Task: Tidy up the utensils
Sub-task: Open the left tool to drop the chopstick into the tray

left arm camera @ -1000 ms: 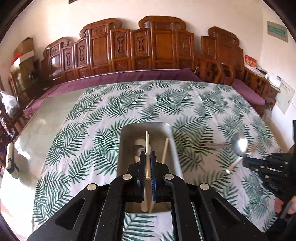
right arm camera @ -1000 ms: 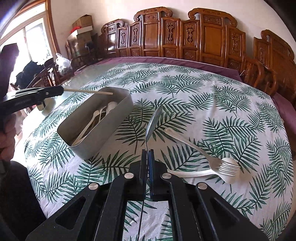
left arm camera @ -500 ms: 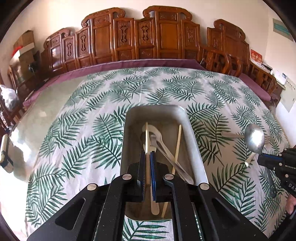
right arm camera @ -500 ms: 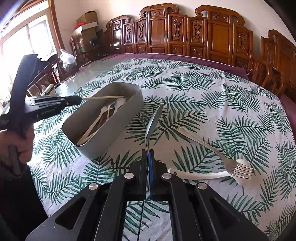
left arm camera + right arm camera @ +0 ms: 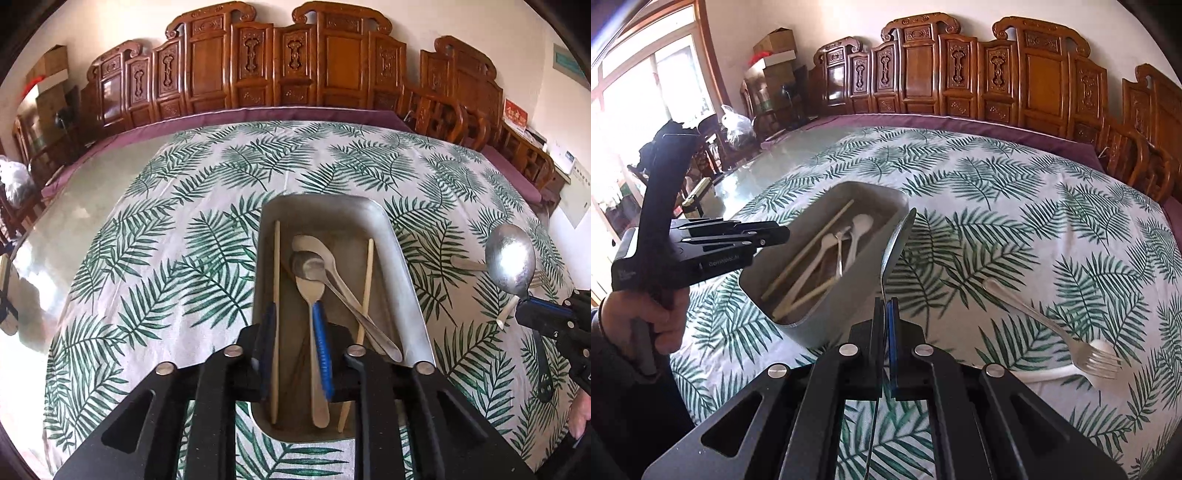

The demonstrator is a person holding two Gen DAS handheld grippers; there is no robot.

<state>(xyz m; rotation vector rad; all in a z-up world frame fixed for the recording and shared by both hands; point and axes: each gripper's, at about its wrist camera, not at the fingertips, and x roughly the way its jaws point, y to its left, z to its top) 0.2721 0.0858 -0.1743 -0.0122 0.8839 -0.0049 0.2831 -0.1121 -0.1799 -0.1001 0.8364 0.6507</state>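
A grey bin [image 5: 400, 254] [image 5: 849, 299] stands on the leaf-print cloth. It holds several spoons and two wooden chopsticks. One chopstick [image 5: 275, 295] lies along the bin's left wall, beside the left pad [image 5: 268, 332]. My left gripper [image 5: 293, 314] [image 5: 775, 233] hangs over the bin's near end; its jaws are opening and the pads press on nothing. My right gripper [image 5: 886, 306] [image 5: 524, 310] is shut on the handle of a metal spoon [image 5: 898, 240] [image 5: 510, 260], held in the air just right of the bin.
A metal fork [image 5: 1052, 328] [image 5: 465, 263] and a white plastic spoon [image 5: 1049, 373] lie crossed on the cloth to the right. Carved wooden chairs ring the far side of the table. A hand [image 5: 646, 317] holds the left gripper's grip.
The left gripper sank toward the bin and its jaws parted; the chopstick it held now lies in the bin by the left wall. The right gripper carried the spoon closer to the bin.
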